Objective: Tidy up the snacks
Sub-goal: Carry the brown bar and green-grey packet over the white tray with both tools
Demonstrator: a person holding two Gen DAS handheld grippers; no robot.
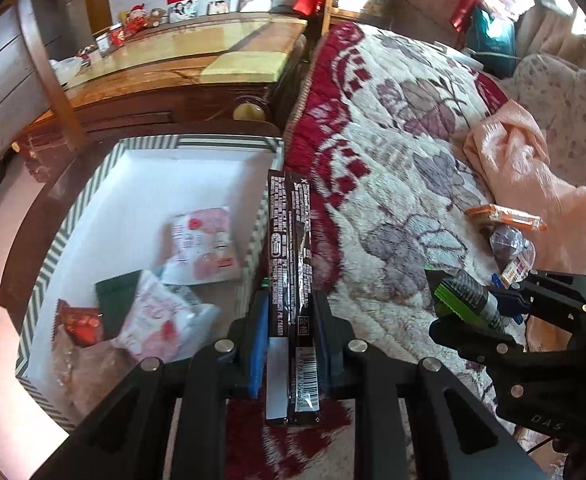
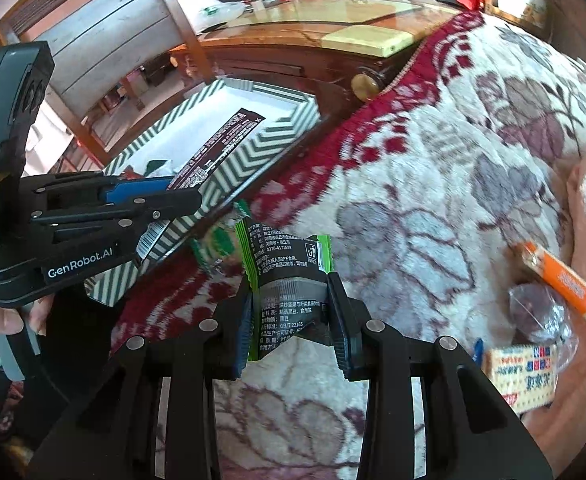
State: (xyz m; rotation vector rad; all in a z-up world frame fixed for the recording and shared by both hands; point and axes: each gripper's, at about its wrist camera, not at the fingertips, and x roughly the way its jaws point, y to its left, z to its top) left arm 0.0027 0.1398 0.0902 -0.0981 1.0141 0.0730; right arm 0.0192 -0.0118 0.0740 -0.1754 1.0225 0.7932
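Showing: two hand-held grippers over a bed beside a box, listed left to right
Striped box (image 1: pixel 93 184): green-and-white chevron walls, white floor; it stands at the left edge of the floral blanket (image 1: pixel 393 160), in front of a wooden table (image 1: pixel 197 60)
Box contents: a pink-and-white packet (image 1: pixel 205 244), a dark green packet (image 1: pixel 115 300), a red packet (image 1: pixel 79 322) and further pale wrappers lie loose inside
Left gripper (image 1: pixel 289 320): fingers closed onto a long dark brown snack bar (image 1: pixel 289 248), printed back and barcode facing the camera; the bar points forward along the box's near right wall (whether it touches the wall cannot be told)
Same, right wrist view: left gripper (image 2: pixel 181 194) holds the bar's tip (image 2: pixel 229 132) above the box interior
Right gripper (image 2: pixel 289 312): fingers pressed against the sides of a green-and-black packet (image 2: pixel 289 276), which is crumpled between the pads and held over the blanket, just beside the box's outer corner (image 2: pixel 197 216)
Remaining snacks: an orange packet (image 2: pixel 565 284), a clear-wrapped dark round item (image 2: pixel 537 312) and a pale boxed snack (image 2: pixel 521 376) lie close together on the blanket at the right, near a peach-coloured cloth (image 1: pixel 533 176)
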